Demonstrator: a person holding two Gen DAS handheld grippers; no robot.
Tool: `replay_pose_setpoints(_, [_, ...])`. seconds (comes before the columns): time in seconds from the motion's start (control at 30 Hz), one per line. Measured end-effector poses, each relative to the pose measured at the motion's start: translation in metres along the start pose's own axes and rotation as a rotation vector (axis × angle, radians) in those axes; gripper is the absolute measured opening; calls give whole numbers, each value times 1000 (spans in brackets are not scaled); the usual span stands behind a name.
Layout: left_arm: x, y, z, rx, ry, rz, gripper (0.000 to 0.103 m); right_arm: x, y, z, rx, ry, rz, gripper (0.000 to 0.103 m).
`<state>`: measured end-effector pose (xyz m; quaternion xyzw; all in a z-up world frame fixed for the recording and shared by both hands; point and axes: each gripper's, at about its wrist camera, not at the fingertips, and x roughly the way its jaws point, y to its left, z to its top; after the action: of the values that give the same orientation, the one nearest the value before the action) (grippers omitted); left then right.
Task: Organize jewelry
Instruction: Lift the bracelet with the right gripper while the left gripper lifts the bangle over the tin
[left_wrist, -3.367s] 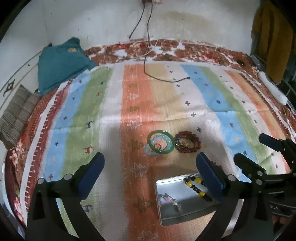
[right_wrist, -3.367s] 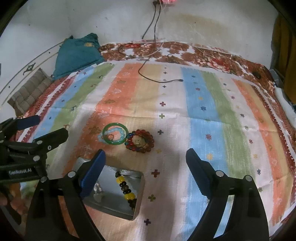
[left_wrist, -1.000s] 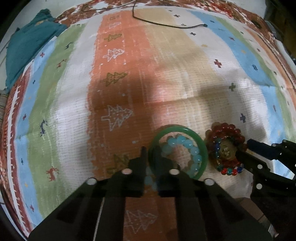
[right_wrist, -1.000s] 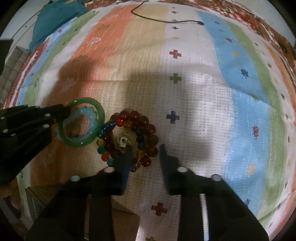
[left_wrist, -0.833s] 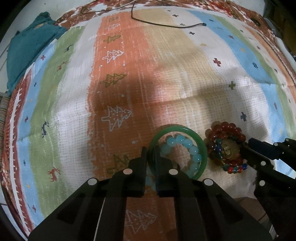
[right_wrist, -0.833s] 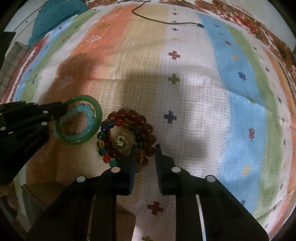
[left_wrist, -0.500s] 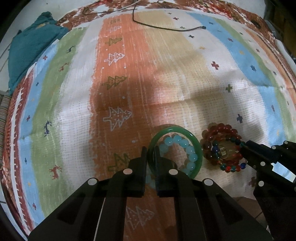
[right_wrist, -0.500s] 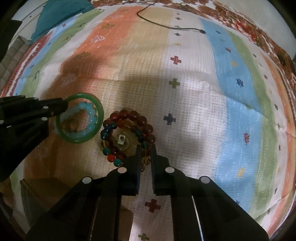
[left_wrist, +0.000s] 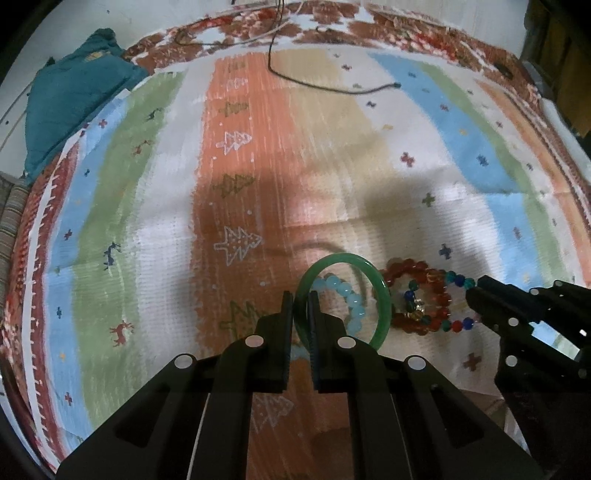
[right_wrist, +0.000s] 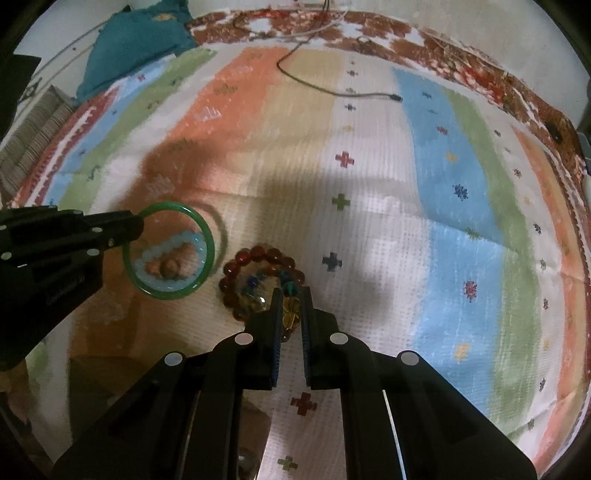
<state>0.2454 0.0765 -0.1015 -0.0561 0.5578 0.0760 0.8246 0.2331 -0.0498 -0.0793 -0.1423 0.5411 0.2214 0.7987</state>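
My left gripper (left_wrist: 301, 300) is shut on the rim of a green bangle (left_wrist: 382, 291) and holds it lifted and tilted above the striped cloth; the bangle also shows in the right wrist view (right_wrist: 208, 254). A light blue bead bracelet (left_wrist: 347, 293) lies on the cloth under it. My right gripper (right_wrist: 291, 301) is shut on the beaded bracelets, a dark red one (right_wrist: 255, 254) with a multicoloured strand (right_wrist: 291, 286), raised slightly. The red bracelet also shows in the left wrist view (left_wrist: 439, 314).
A striped patterned cloth (left_wrist: 332, 166) covers the bed. A black cable (left_wrist: 332, 86) lies at the back. A teal cushion (left_wrist: 70, 107) sits at the far left. The edge of a metal tin (right_wrist: 266, 439) shows beneath my right gripper.
Both grippers came down and shut, the left on the green bangle, the right on the bead bracelets. In the last half second both lift; the bangle now stands off the cloth.
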Motion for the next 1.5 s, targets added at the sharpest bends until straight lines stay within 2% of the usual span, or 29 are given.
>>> replay_pose_setpoints(0.8, [-61,-4,-21,-20,-107,-43,7,-61,9,-22,10,-174,31,10])
replay_pose_setpoints(1.5, [-113,-12,-63,-23,-214,-80,8,-110,22,-57,-13,-291,54,10])
